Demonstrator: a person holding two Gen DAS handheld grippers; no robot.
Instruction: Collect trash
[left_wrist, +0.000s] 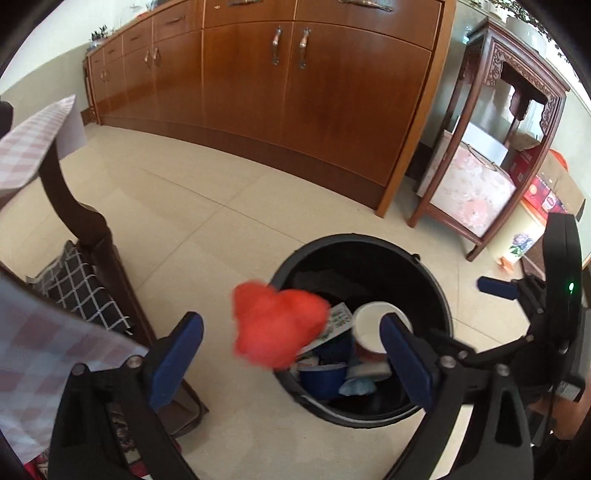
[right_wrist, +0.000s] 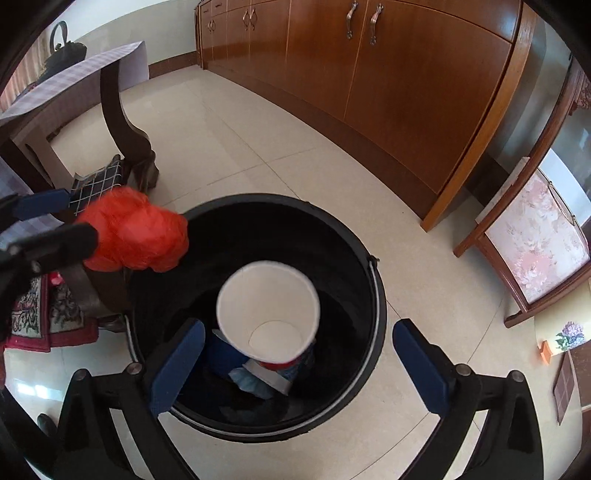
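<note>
Beige floor tiles (right_wrist: 258, 140) carry a black bin (right_wrist: 373, 295) before wooden cabinets (left_wrist: 295, 110). Above it, both the left tool (left_wrist: 291, 350) and right tool (right_wrist: 299, 362) stand wide open, holding nothing. A red bag (left_wrist: 277, 328) and white paper cup (right_wrist: 267, 310) are over the bin mouth.

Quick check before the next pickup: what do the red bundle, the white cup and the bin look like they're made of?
Red bundle: seems thin plastic film, like a crumpled bag; glossy creases, though motion-blurred.
White cup: looks like paper, matte white inside with a thin rolled rim and a printed red band outside.
Bin: probably hard black plastic, smooth and slightly shiny, with a pale line along its rim.
</note>
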